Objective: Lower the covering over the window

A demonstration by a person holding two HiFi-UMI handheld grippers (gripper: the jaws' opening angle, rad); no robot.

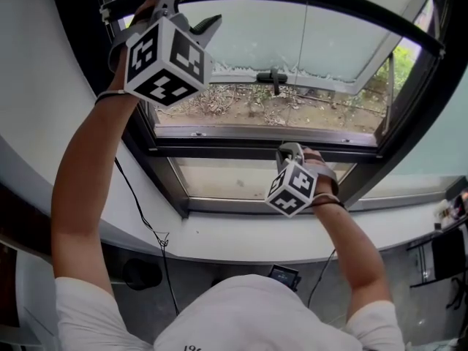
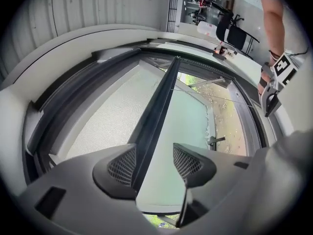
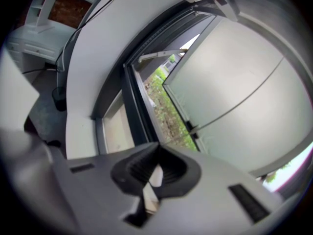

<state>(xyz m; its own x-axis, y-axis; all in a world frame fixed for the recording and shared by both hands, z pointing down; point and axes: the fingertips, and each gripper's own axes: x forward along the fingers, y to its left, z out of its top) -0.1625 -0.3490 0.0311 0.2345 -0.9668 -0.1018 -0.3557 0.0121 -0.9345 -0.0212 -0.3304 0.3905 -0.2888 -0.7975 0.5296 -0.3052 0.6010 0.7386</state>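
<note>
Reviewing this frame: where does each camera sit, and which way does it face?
Head view: on the person's head, facing the window; left tool, right tool, both arms and shirt show.
Left gripper view: on the left tool, looking along its open jaws, dark bar between them; right tool and arm at right.
Right gripper view: on the right tool, looking past shut jaws at the window and ground outside; no body shows.
Shared: the handle shows in head and left gripper views.

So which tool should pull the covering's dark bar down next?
Left: the left tool is at the dark bar, open astride it. The right tool is shut, low by the lower frame.
</note>
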